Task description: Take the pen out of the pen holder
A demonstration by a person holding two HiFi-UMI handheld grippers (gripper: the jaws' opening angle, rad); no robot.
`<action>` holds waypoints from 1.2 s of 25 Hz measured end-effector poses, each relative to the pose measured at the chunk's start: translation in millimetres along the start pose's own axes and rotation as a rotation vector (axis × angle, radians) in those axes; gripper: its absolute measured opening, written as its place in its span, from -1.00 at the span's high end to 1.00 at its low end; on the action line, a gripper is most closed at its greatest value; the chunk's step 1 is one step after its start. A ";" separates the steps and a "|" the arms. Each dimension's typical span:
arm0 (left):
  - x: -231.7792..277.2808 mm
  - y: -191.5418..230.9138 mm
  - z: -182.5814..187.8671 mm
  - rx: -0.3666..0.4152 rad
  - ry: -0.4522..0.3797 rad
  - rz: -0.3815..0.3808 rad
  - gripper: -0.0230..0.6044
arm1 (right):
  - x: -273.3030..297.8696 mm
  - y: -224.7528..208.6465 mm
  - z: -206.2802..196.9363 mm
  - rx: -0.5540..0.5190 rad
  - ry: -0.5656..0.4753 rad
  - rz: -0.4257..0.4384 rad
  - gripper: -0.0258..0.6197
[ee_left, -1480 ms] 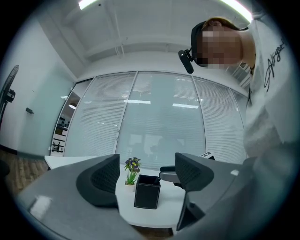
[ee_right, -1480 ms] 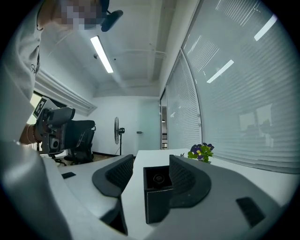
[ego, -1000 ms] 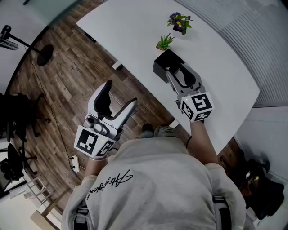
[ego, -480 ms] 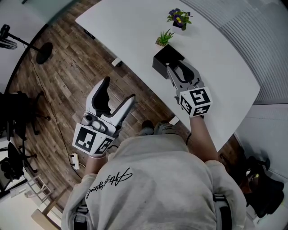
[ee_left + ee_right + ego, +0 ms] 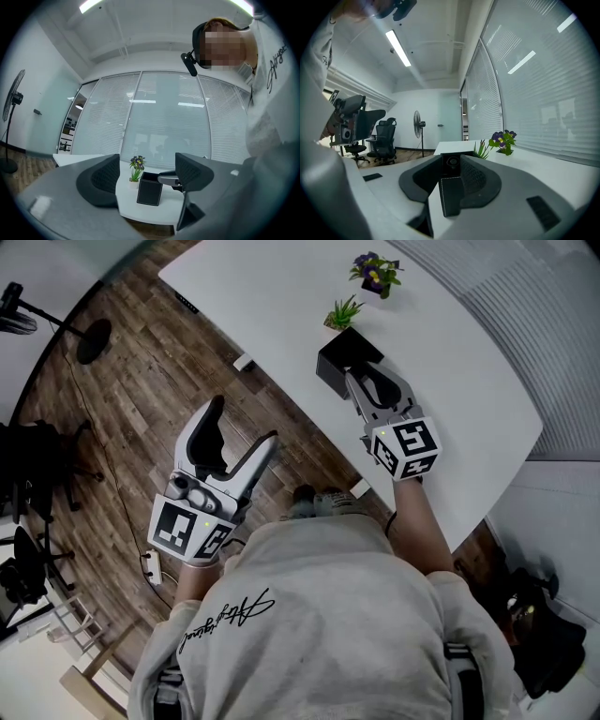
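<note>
A black square pen holder (image 5: pixel 343 356) stands on the white table (image 5: pixel 450 343) near its front edge. My right gripper (image 5: pixel 362 382) reaches into its open top. In the right gripper view the round top of a dark pen (image 5: pixel 452 161) sits between the two jaws, above the holder's near wall (image 5: pixel 451 197). The jaws are closing, with only a narrow gap on each side of the pen, and I cannot see them pressing on it. My left gripper (image 5: pixel 242 427) hangs open and empty over the wooden floor, pointing level at the holder (image 5: pixel 150 192).
Just behind the holder stand a small green plant (image 5: pixel 343 313) and a pot of purple flowers (image 5: pixel 375 270). A floor fan (image 5: pixel 89 338) and black office chairs (image 5: pixel 37 474) are off to the left on the wooden floor.
The right gripper's jaws have narrowed over the pen holder's top. Both hands have stayed almost in place.
</note>
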State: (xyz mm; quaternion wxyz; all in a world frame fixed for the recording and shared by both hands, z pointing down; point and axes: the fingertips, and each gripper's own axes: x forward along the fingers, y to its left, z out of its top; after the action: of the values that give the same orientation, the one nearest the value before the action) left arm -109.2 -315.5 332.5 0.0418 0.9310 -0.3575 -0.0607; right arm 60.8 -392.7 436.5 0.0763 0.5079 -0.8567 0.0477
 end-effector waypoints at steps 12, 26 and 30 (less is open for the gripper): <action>6.4 -19.9 5.6 0.010 0.006 0.054 -0.21 | -2.6 -1.4 0.8 0.000 0.006 0.073 0.71; 15.2 -47.7 2.5 0.056 0.029 0.084 -0.20 | -3.6 -1.3 3.4 -0.029 -0.022 0.125 0.70; 18.3 -51.2 -1.5 0.061 0.025 0.100 -0.19 | -4.8 -1.2 7.1 -0.014 -0.044 0.139 0.70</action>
State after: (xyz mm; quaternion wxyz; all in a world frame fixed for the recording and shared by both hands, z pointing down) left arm -61.7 -289.8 326.2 0.0209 0.9135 -0.4046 -0.0362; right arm 63.5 -390.3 428.6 0.0578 0.4473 -0.8918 0.0357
